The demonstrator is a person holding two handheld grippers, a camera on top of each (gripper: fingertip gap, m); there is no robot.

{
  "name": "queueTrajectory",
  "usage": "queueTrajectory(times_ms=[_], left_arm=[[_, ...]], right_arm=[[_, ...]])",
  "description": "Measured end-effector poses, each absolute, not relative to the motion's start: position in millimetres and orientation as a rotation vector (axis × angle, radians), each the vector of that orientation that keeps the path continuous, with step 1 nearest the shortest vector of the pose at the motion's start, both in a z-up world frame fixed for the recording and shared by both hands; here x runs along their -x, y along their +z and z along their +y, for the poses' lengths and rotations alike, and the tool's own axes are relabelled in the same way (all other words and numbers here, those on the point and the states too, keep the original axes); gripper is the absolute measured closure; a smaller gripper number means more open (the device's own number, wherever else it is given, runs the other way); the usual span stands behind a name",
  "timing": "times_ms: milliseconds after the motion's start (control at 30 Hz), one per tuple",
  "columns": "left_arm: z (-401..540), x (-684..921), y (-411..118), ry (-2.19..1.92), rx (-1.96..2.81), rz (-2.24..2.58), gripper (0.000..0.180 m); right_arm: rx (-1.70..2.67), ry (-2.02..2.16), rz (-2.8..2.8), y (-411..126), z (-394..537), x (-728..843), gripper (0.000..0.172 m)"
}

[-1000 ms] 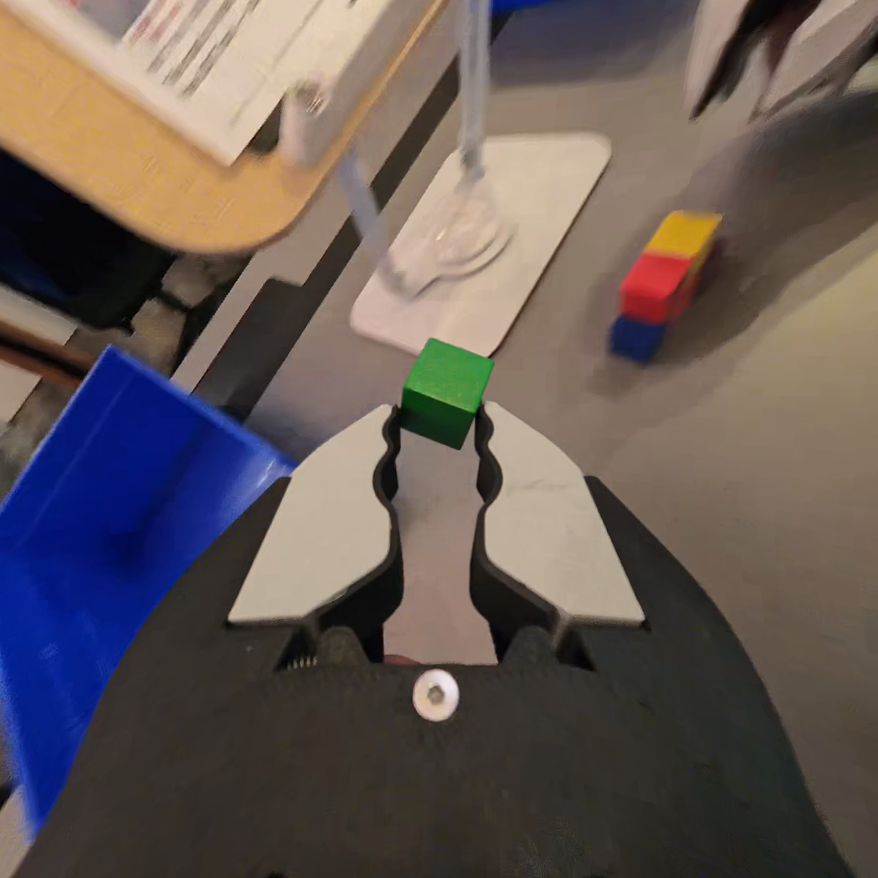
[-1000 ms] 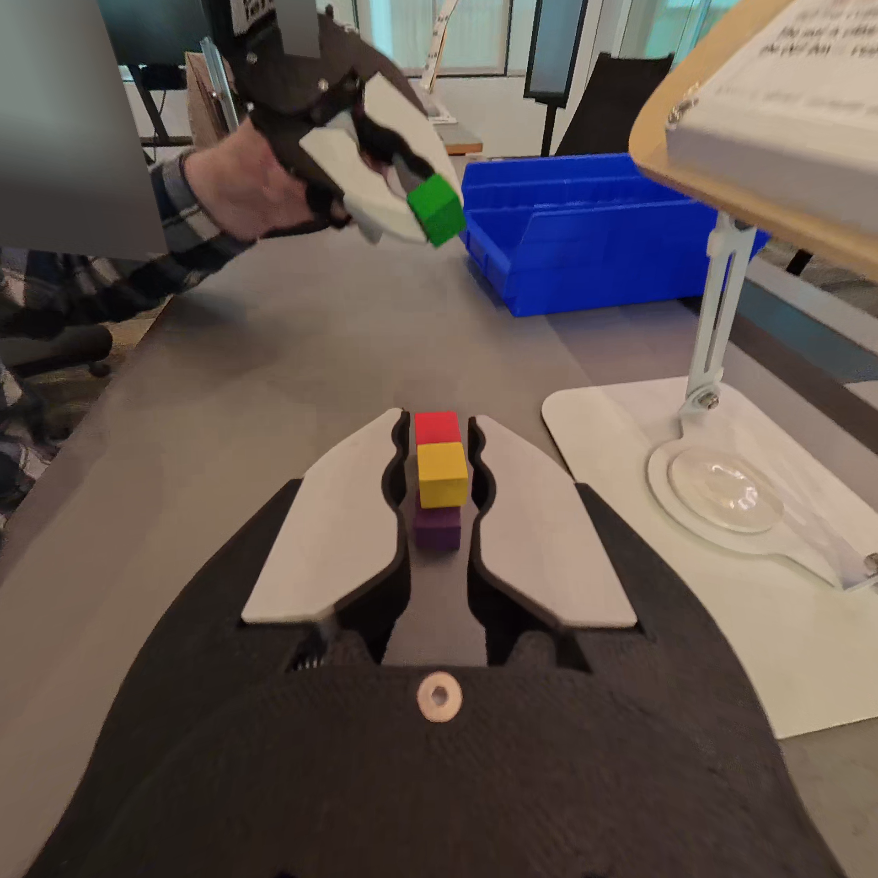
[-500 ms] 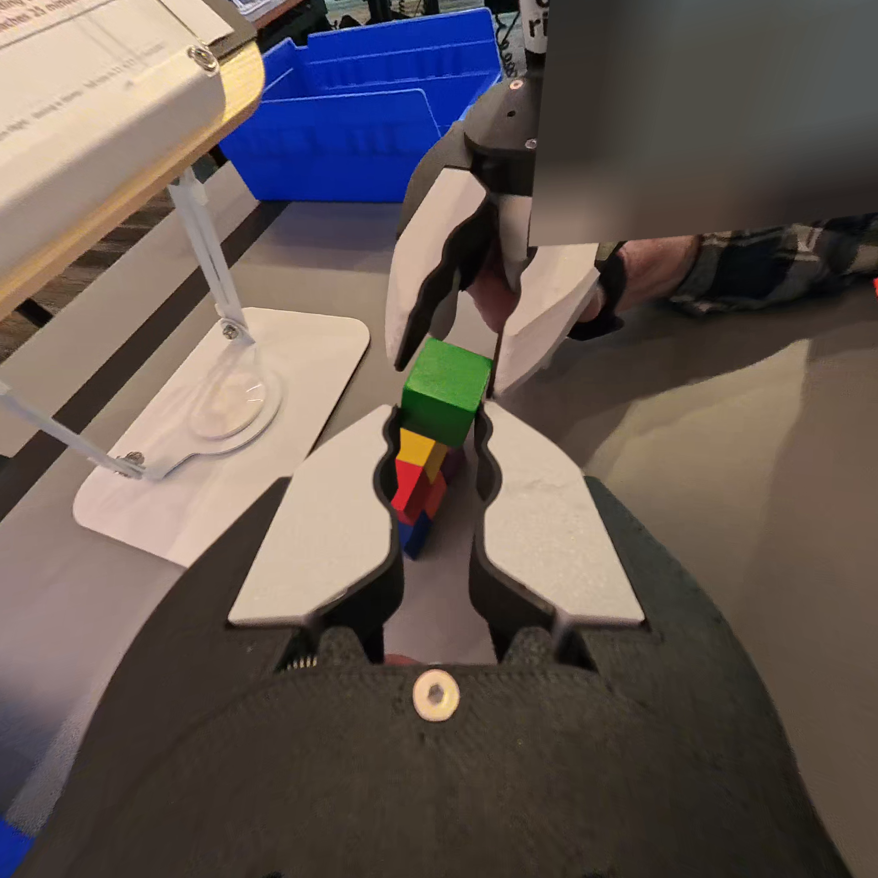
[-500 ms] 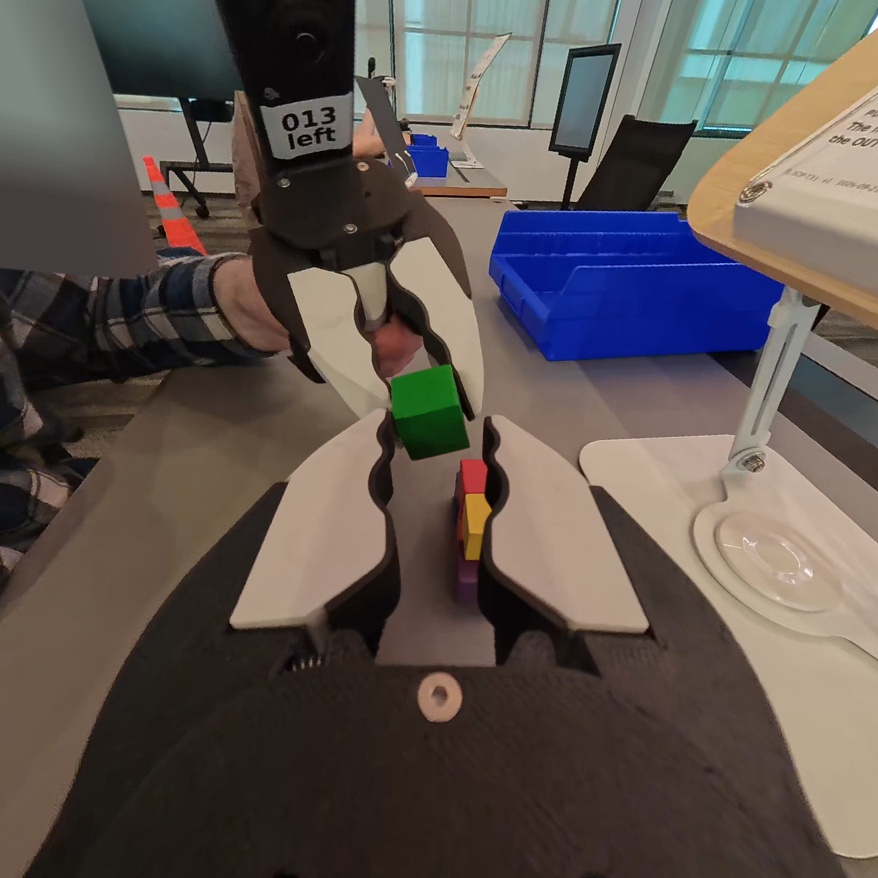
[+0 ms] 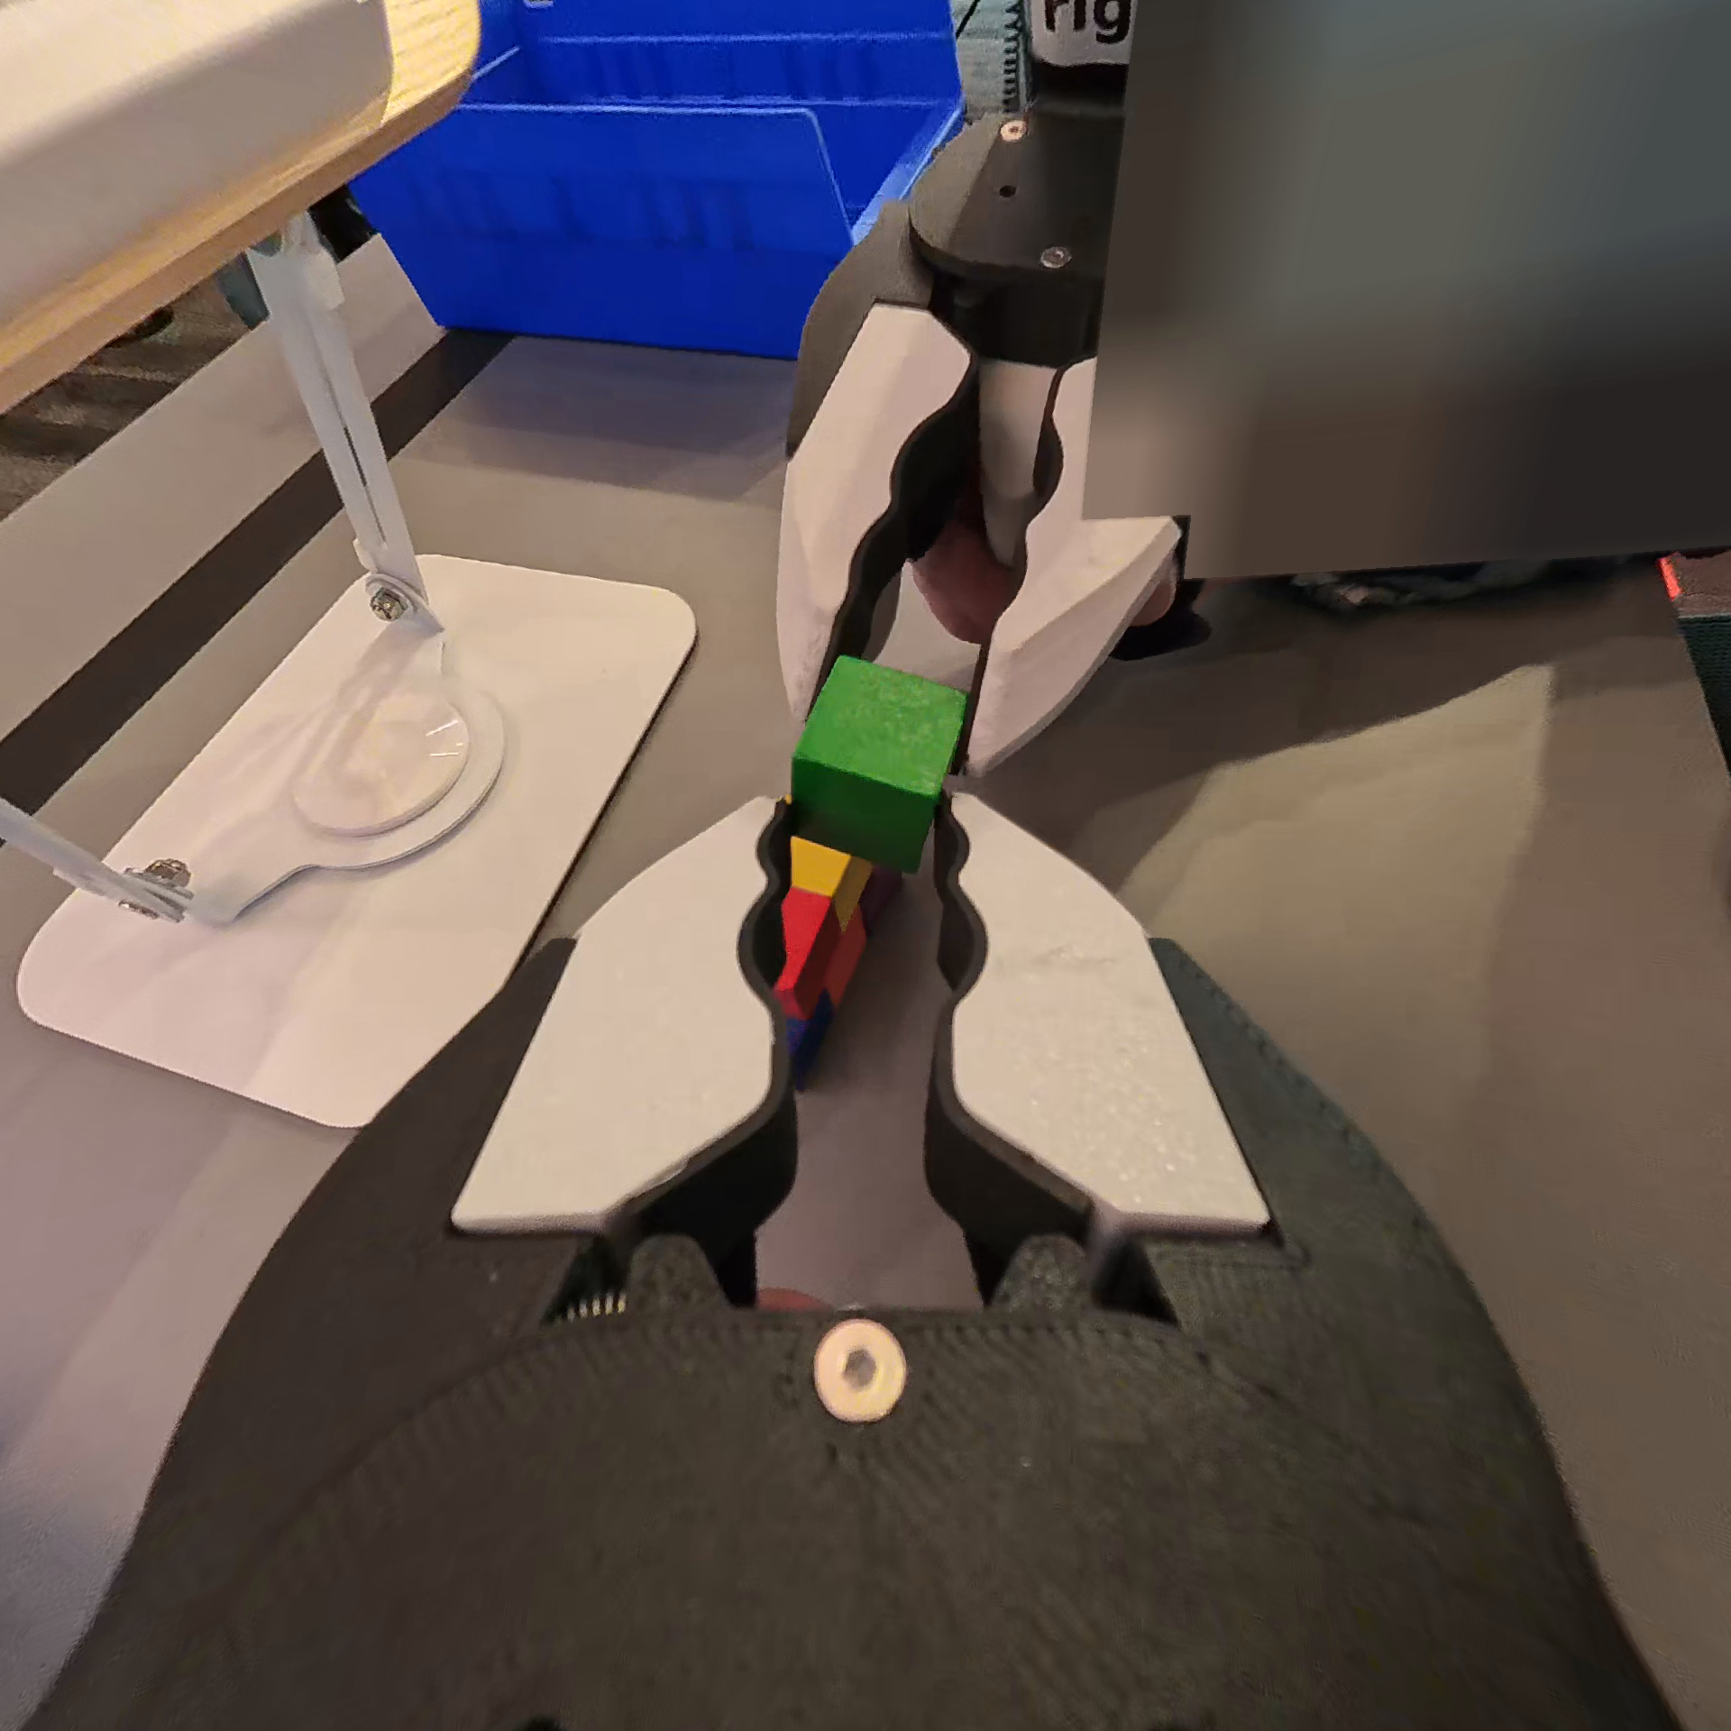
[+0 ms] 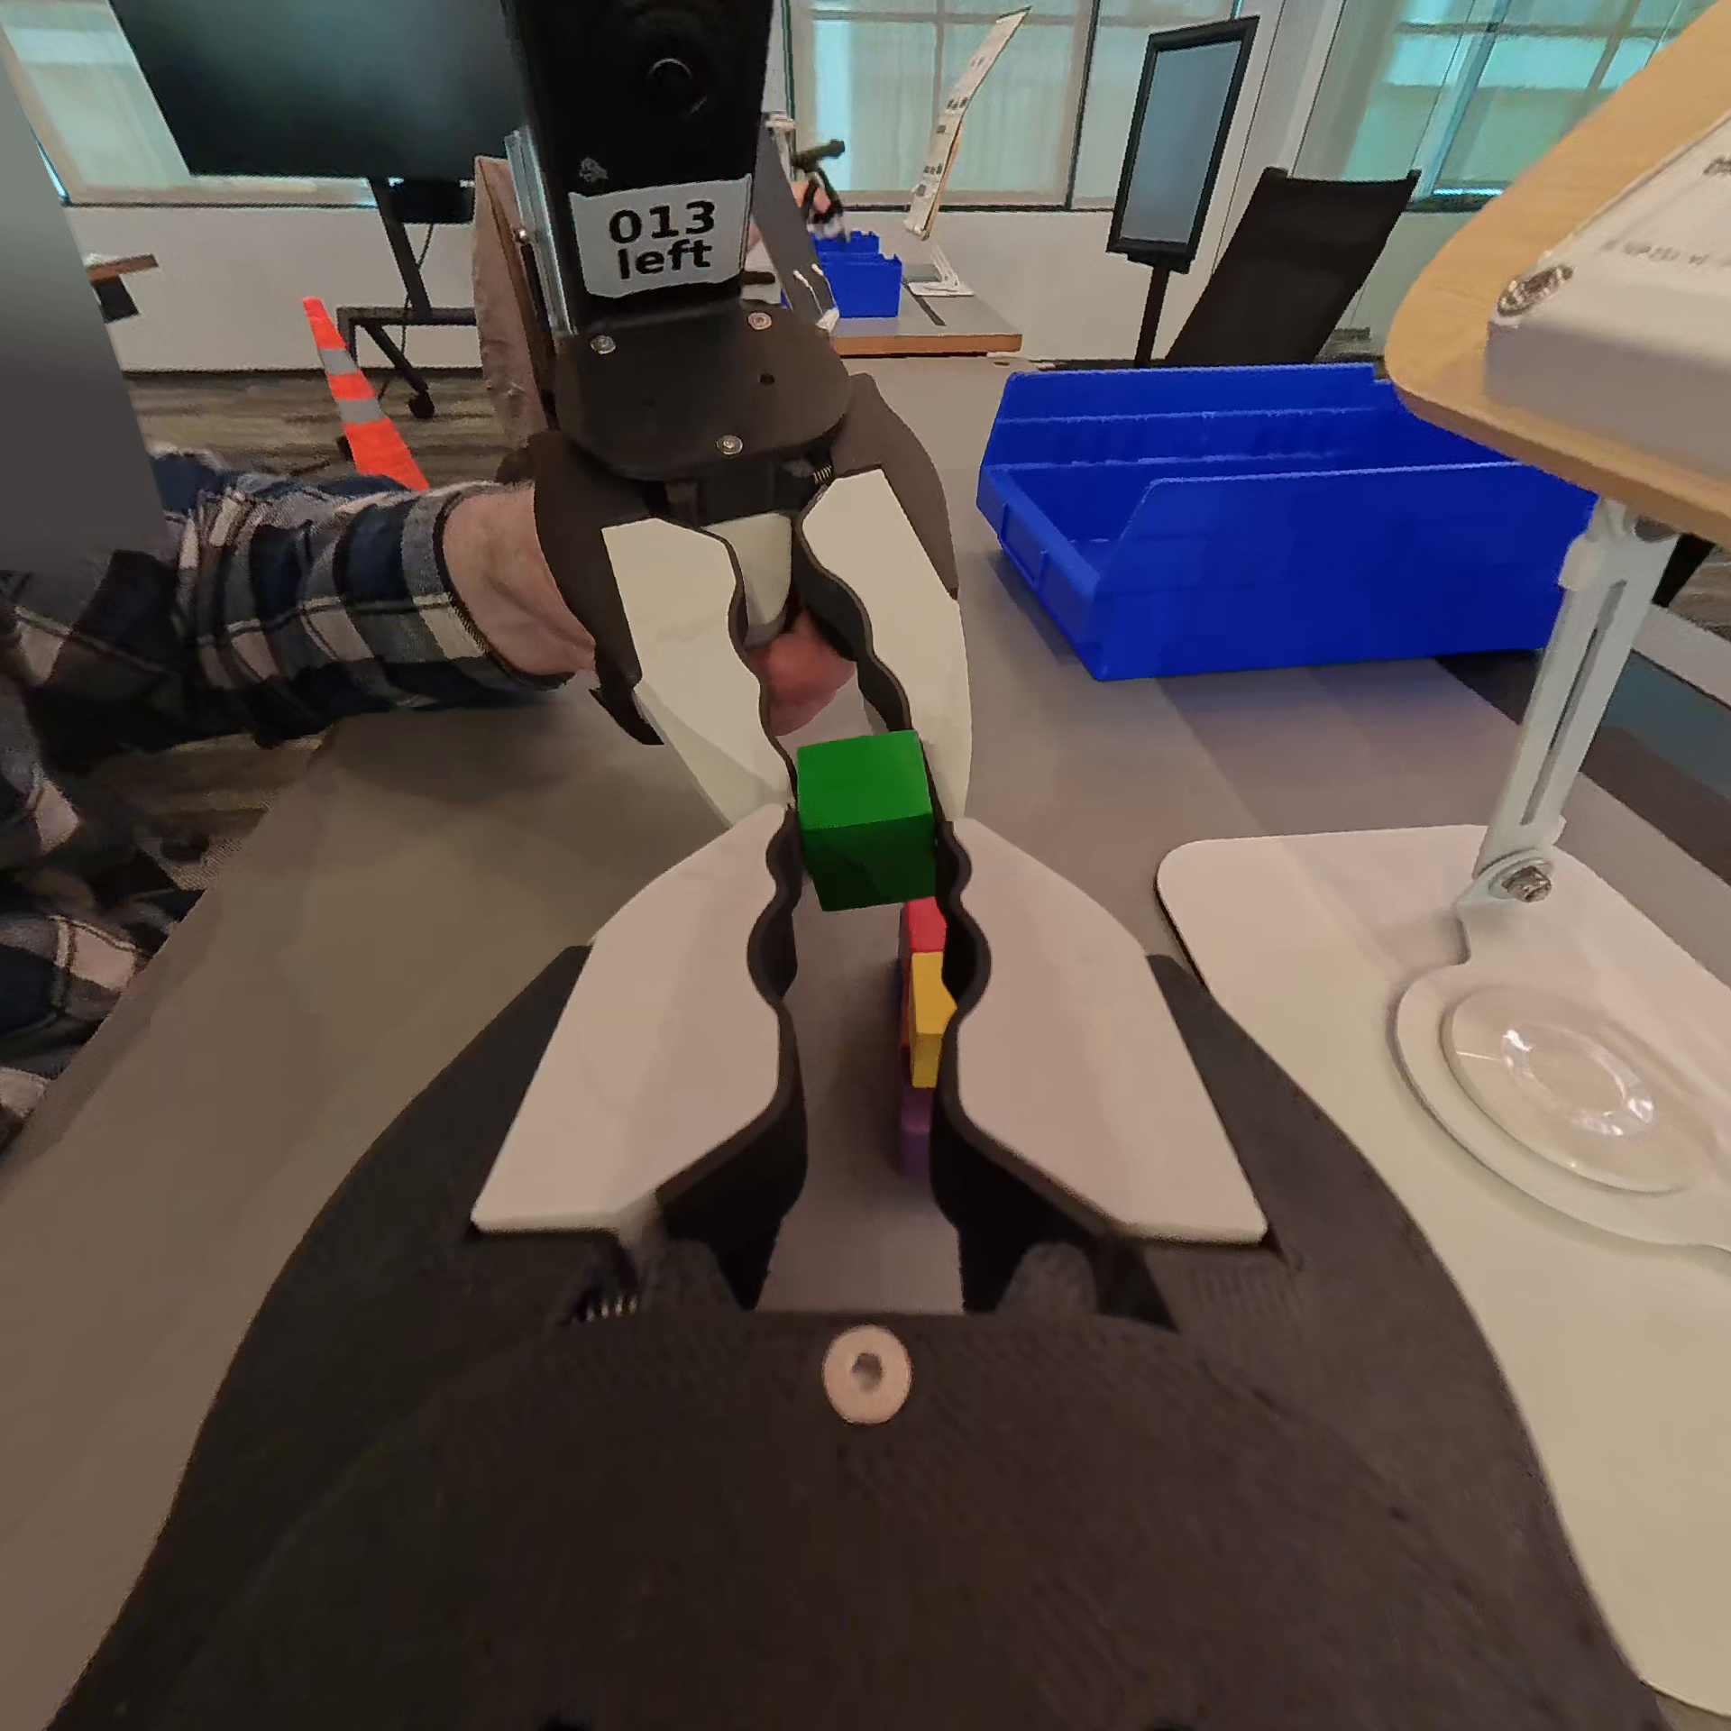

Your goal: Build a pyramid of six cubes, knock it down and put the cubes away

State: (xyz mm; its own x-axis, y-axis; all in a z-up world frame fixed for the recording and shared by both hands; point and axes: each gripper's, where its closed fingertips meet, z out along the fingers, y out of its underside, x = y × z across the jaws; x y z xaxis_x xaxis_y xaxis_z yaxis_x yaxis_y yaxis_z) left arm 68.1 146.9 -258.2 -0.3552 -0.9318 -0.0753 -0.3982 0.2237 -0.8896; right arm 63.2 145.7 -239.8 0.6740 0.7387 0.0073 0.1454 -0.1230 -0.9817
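A green cube (image 5: 876, 759) hangs in the air between both grippers, which face each other. My left gripper (image 5: 862, 806) is shut on its near half; my right gripper (image 5: 890, 731) grips its far half, fingers on both sides. In the right wrist view the right gripper (image 6: 866, 834) and the left gripper (image 6: 857, 787) both press on the green cube (image 6: 866, 815). Below on the grey table (image 5: 1311, 937) stands a stack of cubes: yellow (image 5: 820, 862), red (image 5: 806, 937), blue (image 5: 807, 1040) and purple (image 5: 880, 899). The stack also shows in the right wrist view: red (image 6: 923, 923), yellow (image 6: 929, 1002), purple (image 6: 913, 1133).
A blue bin (image 6: 1264, 543) stands at the back of the table. A white stand base (image 6: 1405, 937) with a tilted arm carries a wooden board (image 5: 187, 187) that overhangs the table beside the stack. A person's plaid sleeve (image 6: 234, 609) lies along the table's left side. Both grippers' tips are close together, under 4 cm apart.
My left gripper swung round and carried the green cube from near the bin to above the stack. My right gripper rose off the stack, opened, then shut on the cube's other half.
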Motion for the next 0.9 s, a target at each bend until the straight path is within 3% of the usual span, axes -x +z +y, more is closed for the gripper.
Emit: queueTrajectory(times_ms=[900], left_arm=[[170, -76, -289, -0.936, 1.325, 1.951, 0.153]], right_arm=[[1.802, 0.689, -0.636, -270, 168, -75, 0.145]])
